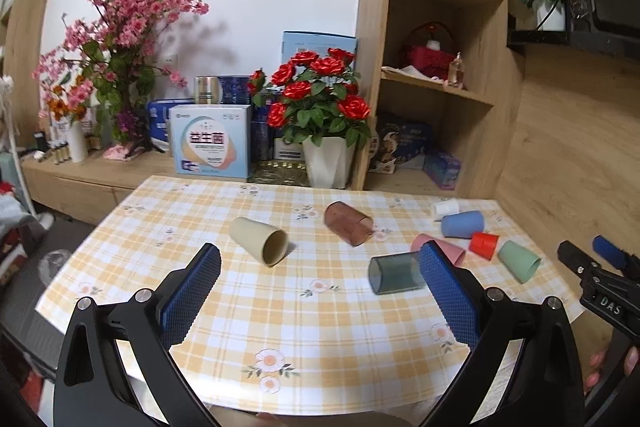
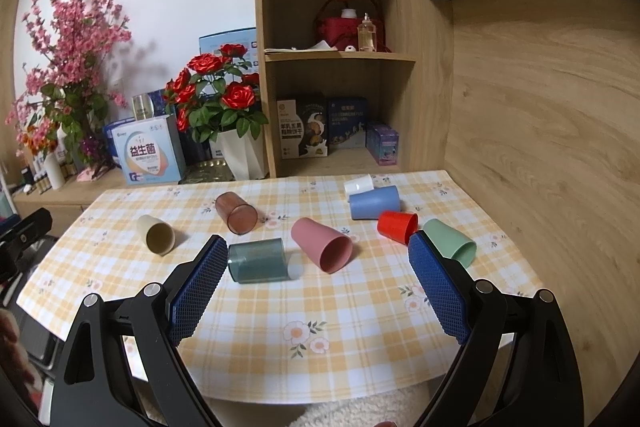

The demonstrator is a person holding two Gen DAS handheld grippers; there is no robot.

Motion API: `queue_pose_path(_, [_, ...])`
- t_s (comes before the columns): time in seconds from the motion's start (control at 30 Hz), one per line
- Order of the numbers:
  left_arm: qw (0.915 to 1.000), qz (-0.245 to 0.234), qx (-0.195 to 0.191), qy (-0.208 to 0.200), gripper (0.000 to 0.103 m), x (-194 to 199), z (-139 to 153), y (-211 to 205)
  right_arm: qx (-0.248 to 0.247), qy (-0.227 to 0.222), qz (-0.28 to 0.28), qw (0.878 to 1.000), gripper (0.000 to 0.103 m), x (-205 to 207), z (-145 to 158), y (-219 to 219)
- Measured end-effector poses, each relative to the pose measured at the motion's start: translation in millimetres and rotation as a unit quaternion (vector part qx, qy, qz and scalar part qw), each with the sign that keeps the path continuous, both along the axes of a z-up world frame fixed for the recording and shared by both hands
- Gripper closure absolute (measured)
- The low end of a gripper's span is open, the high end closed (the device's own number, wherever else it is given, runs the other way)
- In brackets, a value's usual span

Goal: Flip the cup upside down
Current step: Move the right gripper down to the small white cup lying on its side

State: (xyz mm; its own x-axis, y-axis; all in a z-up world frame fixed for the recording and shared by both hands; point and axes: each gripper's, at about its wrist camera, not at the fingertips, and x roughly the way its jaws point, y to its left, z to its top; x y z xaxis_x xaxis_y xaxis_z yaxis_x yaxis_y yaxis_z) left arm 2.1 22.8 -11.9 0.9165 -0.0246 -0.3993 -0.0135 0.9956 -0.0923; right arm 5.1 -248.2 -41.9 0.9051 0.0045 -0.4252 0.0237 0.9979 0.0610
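Note:
Several cups lie on their sides on the checked tablecloth (image 1: 280, 315). A cream cup (image 1: 259, 239) lies at the left, a brown clear cup (image 1: 348, 223) in the middle, a grey-blue clear cup (image 1: 394, 273) nearer me. A pink cup (image 2: 322, 245), blue cup (image 2: 374, 202), red cup (image 2: 397, 225), green cup (image 2: 450, 242) and small white cup (image 2: 359, 183) lie to the right. My left gripper (image 1: 320, 269) is open and empty above the table's front. My right gripper (image 2: 316, 259) is open and empty, also held back from the cups.
A white pot of red roses (image 1: 320, 115) and boxes (image 1: 212, 143) stand on the sideboard behind the table. A wooden shelf unit (image 2: 340, 59) rises at the back right. A wooden wall (image 2: 540, 107) borders the table's right side.

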Motion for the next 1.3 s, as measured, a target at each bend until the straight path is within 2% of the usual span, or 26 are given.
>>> queue_pose_path(0.13, [0.9999,-0.009,0.004,0.002,0.006,15.9,-4.2,8.2,-0.002,0.014,0.011,1.000,0.014,22.2,2.9,-11.2])
queue_pose_path(0.27, [0.9996,-0.010,0.023,0.013,0.006,40.9,-9.8,15.0,-0.029,0.046,0.029,0.998,0.014,56.2,-0.3,-25.2])
queue_pose_path(0.47, [0.9988,0.014,0.047,0.010,0.006,73.4,-14.1,21.5,0.000,0.107,0.017,0.994,0.014,115.0,-10.9,-68.3])
queue_pose_path(0.57, [0.9986,0.017,0.049,0.013,0.006,87.4,-16.7,24.9,-0.027,0.129,0.011,0.991,0.014,140.5,-18.2,-80.0])
queue_pose_path(0.73, [0.9986,0.023,0.039,0.027,0.006,113.2,-26.0,33.0,-0.080,0.170,0.038,0.982,0.014,186.9,-36.4,-91.1])
queue_pose_path(0.9, [0.9984,0.020,0.027,0.045,0.006,139.3,-36.5,39.6,-0.168,0.187,0.098,0.963,0.014,234.7,-57.2,-84.6])
queue_pose_path(1.03, [0.9975,0.032,0.024,0.058,0.006,159.3,-42.7,42.2,-0.192,0.212,0.134,0.949,0.014,280.8,-71.6,-91.8])
queue_pose_path(1.13, [0.9969,0.047,0.015,0.061,0.006,172.2,-45.0,48.3,-0.191,0.226,0.140,0.945,0.014,322.4,-77.2,-99.0])
queue_pose_path(1.3, [0.9944,0.083,0.007,0.065,0.006,190.8,-48.9,61.6,-0.163,0.246,0.130,0.946,0.014,392.2,-89.7,-91.3])
